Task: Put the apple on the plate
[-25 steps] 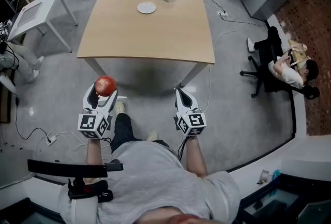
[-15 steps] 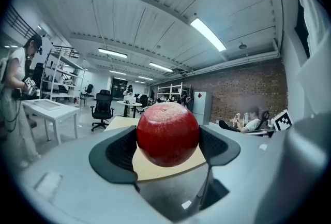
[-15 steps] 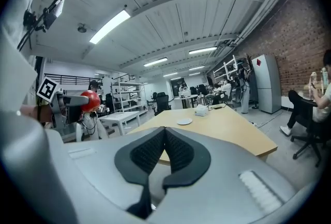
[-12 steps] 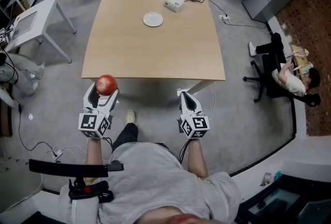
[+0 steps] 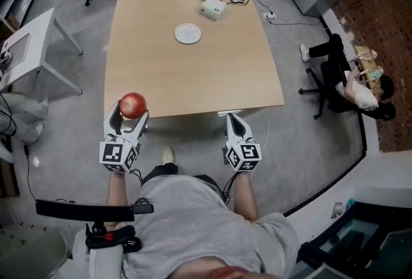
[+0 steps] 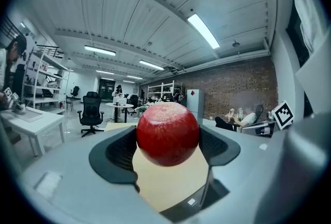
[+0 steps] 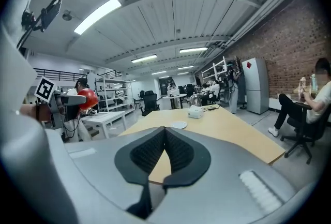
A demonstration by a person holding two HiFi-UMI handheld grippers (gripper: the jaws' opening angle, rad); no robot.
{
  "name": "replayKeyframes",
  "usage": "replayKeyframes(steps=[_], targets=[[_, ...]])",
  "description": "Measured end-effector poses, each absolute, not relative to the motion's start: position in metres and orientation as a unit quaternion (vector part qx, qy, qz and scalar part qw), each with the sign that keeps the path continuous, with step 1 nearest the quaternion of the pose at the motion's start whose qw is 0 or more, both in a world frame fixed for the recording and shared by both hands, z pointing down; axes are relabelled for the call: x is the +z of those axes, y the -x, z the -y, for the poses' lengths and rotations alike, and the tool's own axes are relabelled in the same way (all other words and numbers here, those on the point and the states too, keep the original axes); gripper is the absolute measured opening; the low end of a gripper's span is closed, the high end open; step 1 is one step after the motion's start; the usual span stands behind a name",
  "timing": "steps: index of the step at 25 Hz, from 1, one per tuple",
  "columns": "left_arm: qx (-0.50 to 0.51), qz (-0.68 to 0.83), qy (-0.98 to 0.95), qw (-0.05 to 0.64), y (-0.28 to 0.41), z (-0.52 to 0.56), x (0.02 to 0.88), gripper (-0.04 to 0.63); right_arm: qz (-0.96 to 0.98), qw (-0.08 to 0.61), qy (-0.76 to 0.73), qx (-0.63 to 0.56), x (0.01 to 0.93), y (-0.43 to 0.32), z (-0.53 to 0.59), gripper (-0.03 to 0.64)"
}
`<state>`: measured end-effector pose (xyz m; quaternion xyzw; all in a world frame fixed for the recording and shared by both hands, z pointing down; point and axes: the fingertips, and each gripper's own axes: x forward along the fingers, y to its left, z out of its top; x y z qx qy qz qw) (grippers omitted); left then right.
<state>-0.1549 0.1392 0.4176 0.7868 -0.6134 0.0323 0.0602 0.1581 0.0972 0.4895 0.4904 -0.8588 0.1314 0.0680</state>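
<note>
The left gripper [image 5: 129, 115] clamps the red apple [image 5: 132, 105] between its jaws, by the near left corner of the table [image 5: 193, 78]. The right gripper [image 5: 234, 122] is closed on nothing. The white plate [image 5: 188, 33] sits on the table's far part, well apart from the apple.

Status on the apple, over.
Left gripper shut on apple. Right gripper shut, empty. Plate bare, far end of table; nothing between.

A red apple [image 5: 132, 105] sits clamped in the left claw [image 5: 129, 118], well apart from the white plate [image 5: 188, 33].
</note>
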Motion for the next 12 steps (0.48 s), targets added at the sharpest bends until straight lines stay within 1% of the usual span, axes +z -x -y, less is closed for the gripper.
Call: replayKeyframes(steps=[5, 12], targets=[[0.033, 0.586, -0.808, 0.059, 0.183, -0.101, 0.424, 0.396, 0.841, 0.067, -0.52, 0.132, 0.495, -0.135, -0.075, 0.006], [0.032, 0.558, -0.827, 0.062, 0.19, -0.073, 0.427, 0.397, 0.82, 0.06, -0.554, 0.13, 0.489, -0.131, -0.07, 0.006]])
